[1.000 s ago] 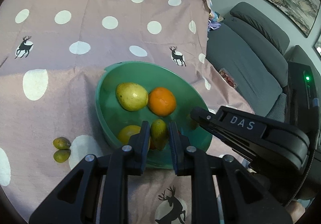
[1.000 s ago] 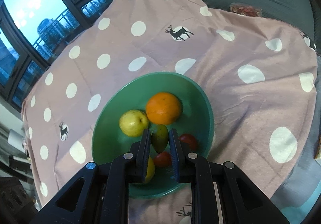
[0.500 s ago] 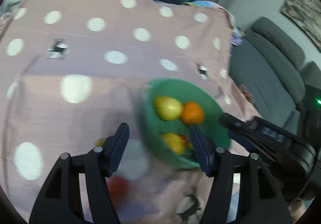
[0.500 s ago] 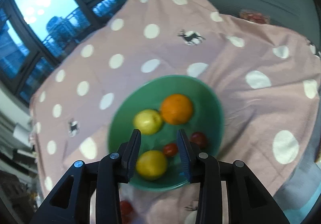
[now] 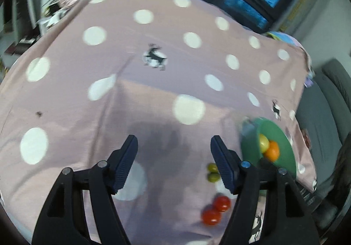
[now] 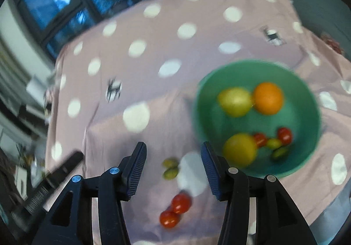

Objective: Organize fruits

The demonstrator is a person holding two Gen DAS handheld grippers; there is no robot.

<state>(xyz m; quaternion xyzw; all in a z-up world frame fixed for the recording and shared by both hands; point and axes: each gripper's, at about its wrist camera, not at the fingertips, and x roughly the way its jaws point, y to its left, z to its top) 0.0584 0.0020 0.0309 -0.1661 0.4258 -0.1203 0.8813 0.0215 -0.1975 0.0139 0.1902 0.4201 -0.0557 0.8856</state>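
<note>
Dusk-blue windows (image 6: 54,1) behind; grey sofa (image 5: 329,100) at right

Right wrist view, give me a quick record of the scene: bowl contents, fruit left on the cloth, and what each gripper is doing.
bowl: green bowl on dotted cloth
in bowl: orange, two yellow fruits, small red and green ones
on cloth: two red tomatoes, two green fruits
left gripper: empty, jaws opening
right gripper: empty, jaws opening
</note>
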